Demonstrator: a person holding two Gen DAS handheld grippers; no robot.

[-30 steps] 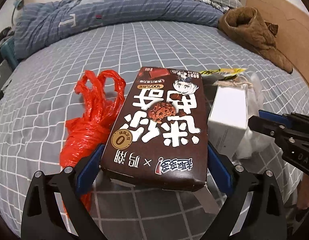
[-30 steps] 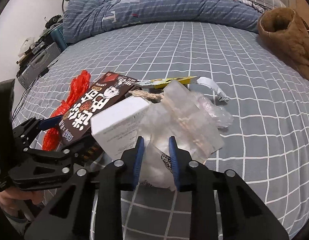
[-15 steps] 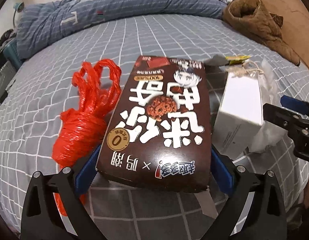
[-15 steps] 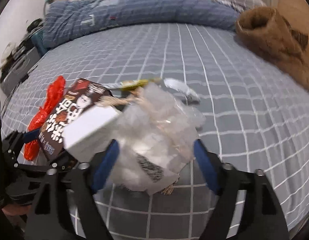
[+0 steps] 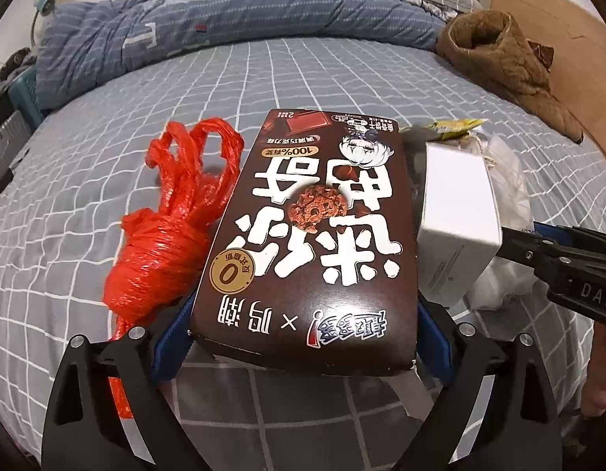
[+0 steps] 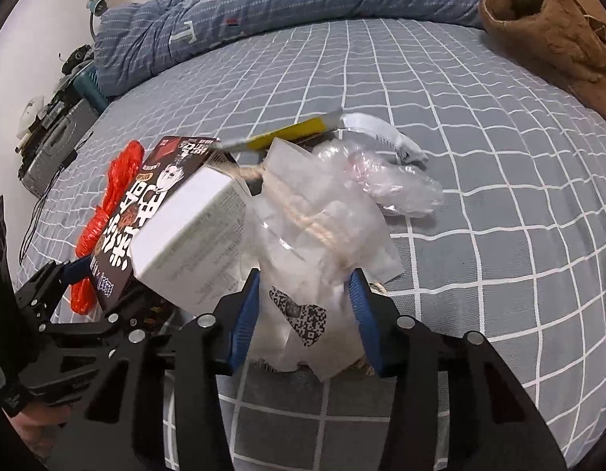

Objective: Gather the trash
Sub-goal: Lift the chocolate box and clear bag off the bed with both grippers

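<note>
While the left gripper (image 5: 303, 329) clamps the near end of a brown chocolate-cookie box (image 5: 314, 227), its blue pads pressed to the box's two long sides, the box tilts up off the grey checked bedsheet (image 5: 106, 157) near the bed's front edge. A twisted red plastic bag (image 5: 165, 243) lies on the sheet just beside the box, toward the side of the bed where the bedside clutter stands. On the box's other side a white carton (image 6: 185, 239) leans against it.

The right gripper (image 6: 306, 314) has just been closing, its jaws now narrowed around a crumpled clear plastic bag (image 6: 322, 231) with a QR-code label (the blue pads sit against the bag's sides, pinching it). A length of pale twine (image 6: 299, 212) runs across this bag. Beyond it, farther toward the middle of the bed, lie a yellow wrapper (image 6: 291, 135), a white wrapper strip (image 6: 381, 135) and another scrunched clear bag (image 6: 397, 184), touching one another in a loose heap.

At the head of the bed a blue striped duvet (image 5: 244, 23) is bunched up, and a brown fleecy garment (image 5: 506, 66) rests at the far corner beside a wooden headboard panel (image 5: 569, 59).
</note>
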